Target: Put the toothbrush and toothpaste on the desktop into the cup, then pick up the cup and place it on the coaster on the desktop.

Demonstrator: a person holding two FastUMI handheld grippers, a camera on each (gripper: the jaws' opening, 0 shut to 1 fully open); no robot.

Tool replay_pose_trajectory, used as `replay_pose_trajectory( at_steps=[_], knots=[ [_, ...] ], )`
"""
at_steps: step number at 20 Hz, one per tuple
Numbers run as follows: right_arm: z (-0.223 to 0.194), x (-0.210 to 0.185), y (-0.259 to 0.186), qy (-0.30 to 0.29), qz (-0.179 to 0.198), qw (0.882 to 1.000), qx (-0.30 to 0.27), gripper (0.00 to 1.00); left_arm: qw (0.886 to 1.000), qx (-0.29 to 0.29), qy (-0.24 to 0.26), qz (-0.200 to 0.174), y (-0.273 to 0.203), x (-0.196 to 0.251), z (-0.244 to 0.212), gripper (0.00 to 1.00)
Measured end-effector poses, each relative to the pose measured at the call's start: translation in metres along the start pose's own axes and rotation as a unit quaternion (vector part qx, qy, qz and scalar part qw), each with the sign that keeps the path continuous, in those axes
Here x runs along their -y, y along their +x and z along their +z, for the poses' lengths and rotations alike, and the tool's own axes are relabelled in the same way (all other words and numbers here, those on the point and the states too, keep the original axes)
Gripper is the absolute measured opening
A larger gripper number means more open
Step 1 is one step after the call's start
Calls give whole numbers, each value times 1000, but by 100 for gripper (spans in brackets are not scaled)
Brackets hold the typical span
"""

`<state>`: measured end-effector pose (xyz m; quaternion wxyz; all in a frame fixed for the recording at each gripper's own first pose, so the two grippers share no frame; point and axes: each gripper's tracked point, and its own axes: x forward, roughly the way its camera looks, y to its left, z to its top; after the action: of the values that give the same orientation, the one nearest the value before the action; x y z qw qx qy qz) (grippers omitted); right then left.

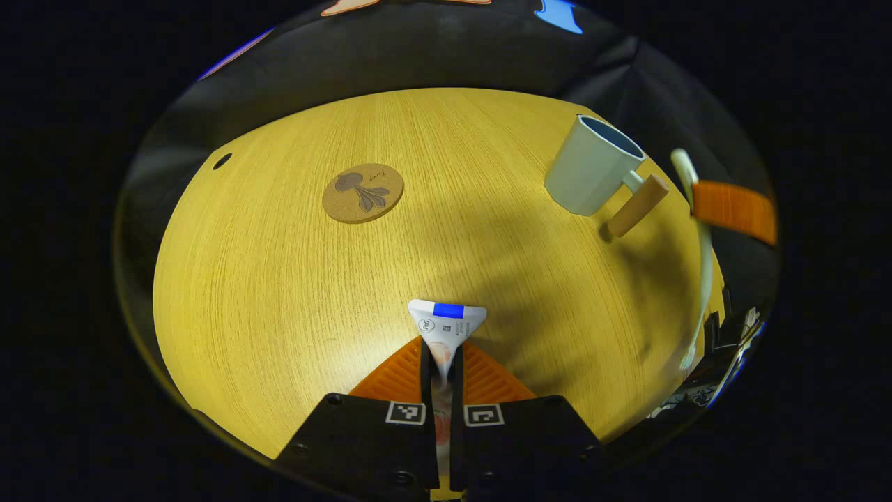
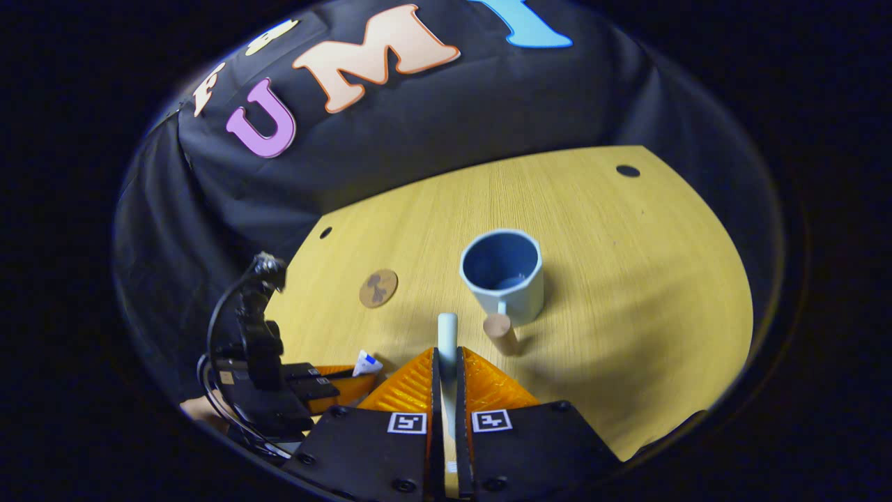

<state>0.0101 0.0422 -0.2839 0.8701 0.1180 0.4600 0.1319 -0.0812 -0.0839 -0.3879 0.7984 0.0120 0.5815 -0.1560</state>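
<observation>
My left gripper (image 1: 443,357) is shut on the white toothpaste tube (image 1: 446,325), whose flat crimped end with a blue stripe sticks out ahead, above the wooden desktop (image 1: 279,279). The round cork coaster (image 1: 363,192) lies far left. A pale cup (image 1: 592,173) with a blue inside and wooden handle stands at the far right. My right gripper (image 2: 447,362) is shut on the pale toothbrush (image 2: 447,335), its end pointing at the cup (image 2: 503,273) just ahead. In the left gripper view the toothbrush (image 1: 704,265) hangs at the right, held by the other gripper's finger (image 1: 735,209).
The black cloth wall rings the back of the desktop (image 2: 627,265). Small cable holes (image 1: 222,161) (image 2: 627,171) sit near the far corners. The other gripper (image 2: 279,376) with the toothpaste (image 2: 366,364) shows low left in the right gripper view, near the coaster (image 2: 378,288).
</observation>
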Motion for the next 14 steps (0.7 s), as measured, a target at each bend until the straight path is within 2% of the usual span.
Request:
replay_pose_trajectory(
  at_steps=[8,14],
  knots=[
    [97,-4,3,-10,-1,993,119,9,1000,-5,10,1,0,0,0,6],
    [160,16,16,22,-25,977,211,9,1000,-9,7,2,0,0,0,6]
  ],
)
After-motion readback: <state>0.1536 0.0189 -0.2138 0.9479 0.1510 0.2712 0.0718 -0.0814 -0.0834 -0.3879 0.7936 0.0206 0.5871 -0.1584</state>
